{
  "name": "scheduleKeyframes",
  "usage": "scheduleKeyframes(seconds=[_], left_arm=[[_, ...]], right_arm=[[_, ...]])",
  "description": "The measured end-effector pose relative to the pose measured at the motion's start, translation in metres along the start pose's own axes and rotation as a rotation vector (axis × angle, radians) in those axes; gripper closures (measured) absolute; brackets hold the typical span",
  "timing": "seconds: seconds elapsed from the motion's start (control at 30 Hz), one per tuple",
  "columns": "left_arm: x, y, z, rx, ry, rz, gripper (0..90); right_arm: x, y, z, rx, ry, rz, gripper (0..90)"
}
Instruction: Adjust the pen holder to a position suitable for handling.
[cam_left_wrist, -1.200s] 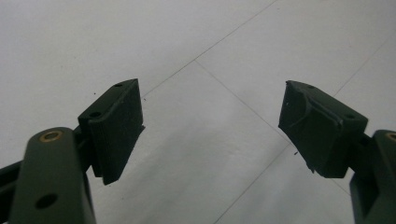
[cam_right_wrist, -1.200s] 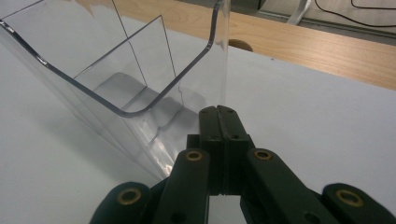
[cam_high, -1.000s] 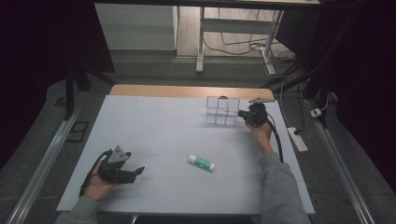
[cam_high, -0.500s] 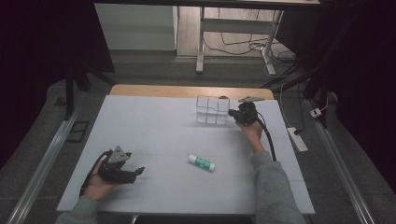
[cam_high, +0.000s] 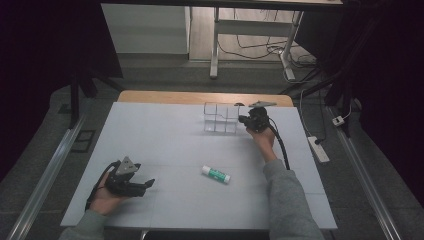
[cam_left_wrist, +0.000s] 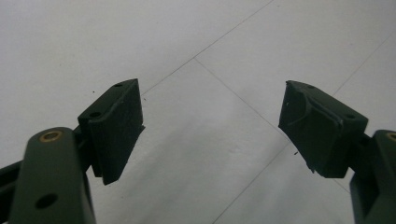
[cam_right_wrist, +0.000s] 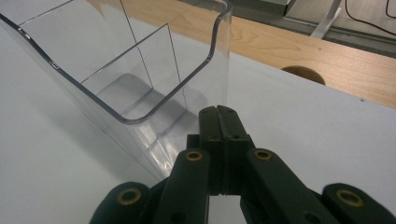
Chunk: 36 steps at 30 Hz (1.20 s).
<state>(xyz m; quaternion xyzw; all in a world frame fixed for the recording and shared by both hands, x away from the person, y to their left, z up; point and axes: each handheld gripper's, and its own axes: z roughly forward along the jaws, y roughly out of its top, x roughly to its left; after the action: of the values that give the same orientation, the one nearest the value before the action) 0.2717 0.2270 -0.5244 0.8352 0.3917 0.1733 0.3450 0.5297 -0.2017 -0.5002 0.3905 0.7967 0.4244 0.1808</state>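
Observation:
A clear plastic box with dividers (cam_high: 220, 118) stands at the far middle of the white table (cam_high: 165, 140). My right gripper (cam_high: 248, 120) is just right of it, jaws shut. In the right gripper view the closed tips (cam_right_wrist: 218, 109) rest against the lower corner of the box's wall (cam_right_wrist: 140, 70); nothing shows between the jaws. A white glue stick with a green label (cam_high: 216, 174) lies flat near the table's middle front. My left gripper (cam_high: 147, 185) rests at the front left, held by a hand. Its jaws stand wide open over bare table in the left gripper view (cam_left_wrist: 210, 126).
A wooden strip (cam_high: 165, 96) runs along the table's far edge, with a round hole (cam_right_wrist: 303, 72) close behind the box. A white power strip (cam_high: 318, 149) lies on the floor to the right. Metal rails flank the table.
My right gripper has slid left along the far side of the table, and the clear box has shifted left with it. The left gripper and the glue stick have kept still.

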Motion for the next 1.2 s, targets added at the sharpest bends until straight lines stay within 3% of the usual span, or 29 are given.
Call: scheduleKeyframes(seconds=[0.57, 0.97, 1.2], left_arm=[[-0.001, 0.000, 0.000, 0.002, 0.001, 0.004, 21.5], [-0.001, 0.000, 0.001, 0.007, 0.001, 0.005, 21.5], [0.000, 0.000, 0.000, 0.003, 0.004, 0.002, 21.5]], right_arm=[[0.011, 0.007, 0.012, -0.006, 0.004, -0.001, 89.3], [0.012, 0.006, 0.014, 0.009, 0.004, -0.005, 89.3], [0.012, 0.006, 0.002, 0.007, -0.009, -0.039, 89.3]])
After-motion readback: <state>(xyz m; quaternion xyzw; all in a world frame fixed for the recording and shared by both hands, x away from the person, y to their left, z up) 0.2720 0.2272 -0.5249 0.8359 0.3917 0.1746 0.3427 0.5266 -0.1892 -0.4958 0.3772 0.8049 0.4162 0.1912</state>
